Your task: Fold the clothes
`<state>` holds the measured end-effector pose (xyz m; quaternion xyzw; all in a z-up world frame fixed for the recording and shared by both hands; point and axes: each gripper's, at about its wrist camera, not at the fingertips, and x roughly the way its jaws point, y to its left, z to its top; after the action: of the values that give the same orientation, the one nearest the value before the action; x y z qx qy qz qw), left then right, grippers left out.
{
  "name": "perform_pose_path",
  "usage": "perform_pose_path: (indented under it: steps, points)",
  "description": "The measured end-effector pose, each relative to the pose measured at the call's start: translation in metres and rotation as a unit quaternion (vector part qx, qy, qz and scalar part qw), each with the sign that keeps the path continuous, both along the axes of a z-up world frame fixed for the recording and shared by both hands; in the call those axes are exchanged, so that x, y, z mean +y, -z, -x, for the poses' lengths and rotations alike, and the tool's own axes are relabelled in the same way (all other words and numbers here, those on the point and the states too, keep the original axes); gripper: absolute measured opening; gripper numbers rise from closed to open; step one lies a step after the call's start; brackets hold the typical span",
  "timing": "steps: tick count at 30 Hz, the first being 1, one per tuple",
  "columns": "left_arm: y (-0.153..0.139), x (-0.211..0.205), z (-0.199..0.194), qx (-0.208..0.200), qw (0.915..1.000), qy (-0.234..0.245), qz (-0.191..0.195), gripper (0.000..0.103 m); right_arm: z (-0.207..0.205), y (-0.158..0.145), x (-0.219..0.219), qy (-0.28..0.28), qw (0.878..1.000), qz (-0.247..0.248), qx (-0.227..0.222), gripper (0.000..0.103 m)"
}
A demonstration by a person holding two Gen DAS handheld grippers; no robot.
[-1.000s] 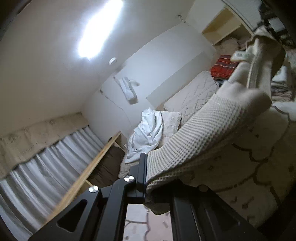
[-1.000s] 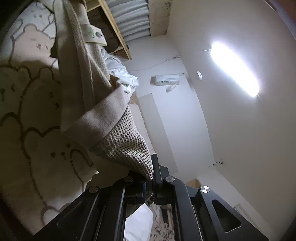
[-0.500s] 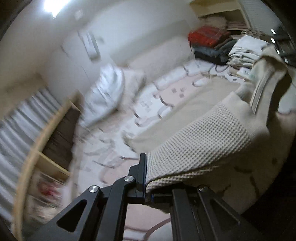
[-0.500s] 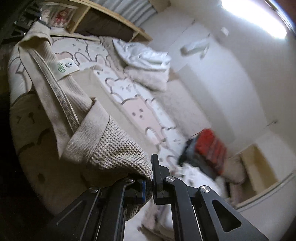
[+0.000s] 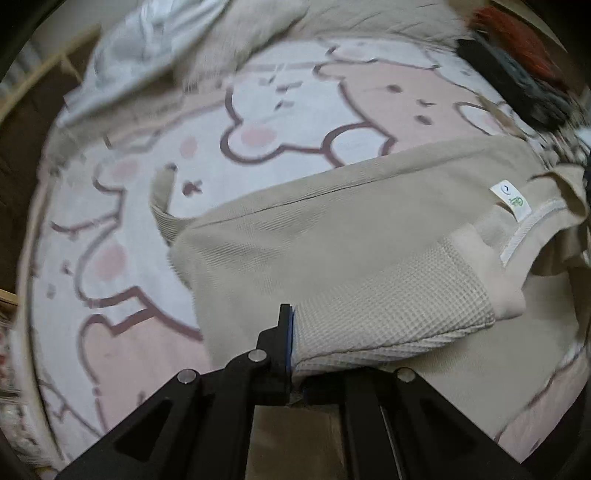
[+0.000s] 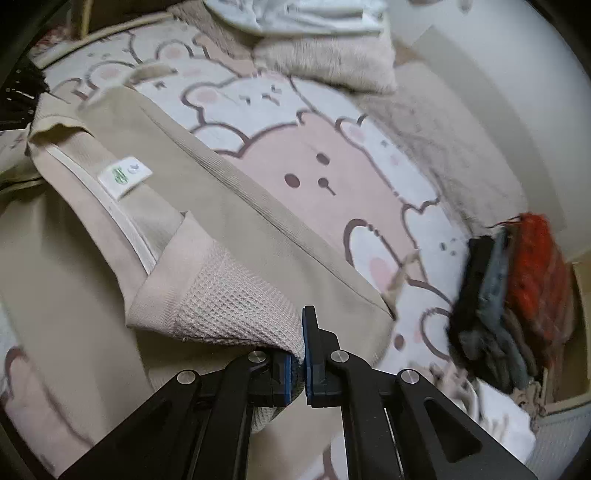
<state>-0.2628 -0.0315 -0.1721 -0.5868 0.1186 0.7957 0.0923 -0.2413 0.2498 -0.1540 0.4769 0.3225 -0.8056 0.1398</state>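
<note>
A beige waffle-knit garment (image 5: 332, 236) lies spread on a bedsheet printed with pink and white bears (image 5: 280, 110). It has a white label (image 5: 511, 201) at the neckline. My left gripper (image 5: 295, 354) is shut on a waffle-knit sleeve (image 5: 388, 314) with a ribbed cuff. In the right wrist view my right gripper (image 6: 297, 354) is shut on the other waffle-knit sleeve (image 6: 236, 310), held over the garment body (image 6: 258, 206). The label (image 6: 123, 175) also shows there.
A white crumpled cloth (image 6: 303, 14) and a fluffy cream pillow (image 6: 325, 62) lie at the head of the bed. A pile of dark and red-orange clothes (image 6: 517, 295) sits at the right; it also shows in the left wrist view (image 5: 517, 62).
Both grippers have swung down from pointing at the wall and ceiling to over the bed. The garment went from hanging between them to lying on the sheet.
</note>
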Motion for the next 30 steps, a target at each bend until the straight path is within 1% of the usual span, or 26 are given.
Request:
perform_pose_path:
  steps: [3, 4, 5, 6, 8, 9, 10, 11, 12, 13, 15, 17, 18, 20, 22, 23, 24, 25, 26, 27, 28, 30]
  points:
    - [0.024, -0.008, 0.025, -0.055, 0.9981, -0.015, -0.022, 0.006, 0.035, 0.032, -0.002, 0.008, 0.998, 0.016, -0.062, 0.005]
    - [0.031, -0.011, 0.033, -0.072, 0.9968, -0.02, -0.028, 0.009, 0.04, 0.039, -0.002, 0.006, 0.996, 0.029, -0.079, 0.005]
    - [0.033, -0.013, 0.037, -0.077, 0.996, -0.027, -0.037, 0.016, 0.046, 0.046, -0.001, 0.008, 0.995, 0.039, -0.092, 0.009]
    - [0.034, -0.015, 0.041, -0.081, 0.9951, -0.034, -0.045, 0.021, 0.052, 0.051, 0.001, 0.02, 0.994, 0.046, -0.096, 0.014]
    - [0.031, -0.022, 0.049, -0.084, 0.9914, -0.051, -0.087, 0.049, 0.065, 0.055, 0.008, 0.044, 0.991, 0.074, -0.103, 0.052]
    - [0.029, -0.026, 0.054, -0.086, 0.9878, -0.064, -0.114, 0.052, 0.071, 0.054, 0.013, 0.058, 0.988, 0.095, -0.108, 0.056]
    - [0.027, -0.031, 0.061, -0.089, 0.983, -0.079, -0.14, 0.052, 0.079, 0.052, 0.019, 0.073, 0.983, 0.12, -0.115, 0.057]
    - [0.027, -0.036, 0.068, -0.089, 0.9793, -0.099, -0.153, 0.052, 0.087, 0.05, 0.026, 0.091, 0.978, 0.143, -0.123, 0.057]
    - [0.026, -0.042, 0.076, -0.088, 0.9751, -0.119, -0.165, 0.052, 0.096, 0.049, 0.033, 0.115, 0.971, 0.161, -0.132, 0.057]
    - [0.026, -0.047, 0.083, -0.083, 0.9726, -0.142, -0.164, 0.052, 0.105, 0.048, 0.041, 0.141, 0.964, 0.174, -0.141, 0.057]
    - [0.028, -0.059, 0.095, -0.084, 0.9614, -0.193, -0.178, 0.052, 0.122, 0.048, 0.06, 0.2, 0.947, 0.196, -0.156, 0.057]
    - [0.029, -0.069, 0.102, -0.094, 0.9463, -0.228, -0.209, 0.052, 0.128, 0.044, 0.075, 0.229, 0.933, 0.229, -0.158, 0.057]
    - [0.027, -0.071, 0.102, -0.091, 0.9439, -0.234, -0.215, 0.052, 0.128, 0.04, 0.084, 0.242, 0.925, 0.247, -0.156, 0.057]
    - [0.014, -0.069, 0.099, -0.074, 0.949, -0.224, -0.209, 0.052, 0.124, 0.028, 0.104, 0.262, 0.912, 0.28, -0.145, 0.057]
    - [-0.001, -0.062, 0.083, -0.047, 0.9615, -0.191, -0.192, 0.052, 0.115, 0.015, 0.122, 0.283, 0.897, 0.312, -0.133, 0.057]
    - [-0.009, -0.057, 0.073, -0.033, 0.9677, -0.17, -0.184, 0.052, 0.103, 0.006, 0.128, 0.285, 0.896, 0.32, -0.12, 0.057]
    - [-0.013, -0.056, 0.066, -0.023, 0.9717, -0.153, -0.179, 0.052, 0.087, -0.003, 0.131, 0.277, 0.899, 0.323, -0.103, 0.057]
    - [-0.019, -0.055, 0.05, -0.013, 0.9758, -0.134, -0.173, 0.052, 0.07, -0.013, 0.133, 0.269, 0.902, 0.326, -0.086, 0.057]
    - [-0.026, -0.053, 0.025, -0.003, 0.9791, -0.114, -0.168, 0.052, 0.05, -0.02, 0.135, 0.26, 0.905, 0.328, -0.071, 0.057]
    - [-0.029, -0.056, 0.007, 0.002, 0.9805, -0.106, -0.166, 0.052, 0.025, -0.024, 0.135, 0.251, 0.907, 0.331, -0.063, 0.057]
    - [-0.031, -0.058, -0.01, 0.007, 0.9818, -0.098, -0.163, 0.053, 0.005, -0.025, 0.136, 0.248, 0.907, 0.336, -0.058, 0.057]
    - [-0.035, -0.063, -0.052, 0.024, 0.9846, -0.087, -0.149, 0.053, -0.04, -0.022, 0.139, 0.25, 0.901, 0.349, -0.055, 0.056]
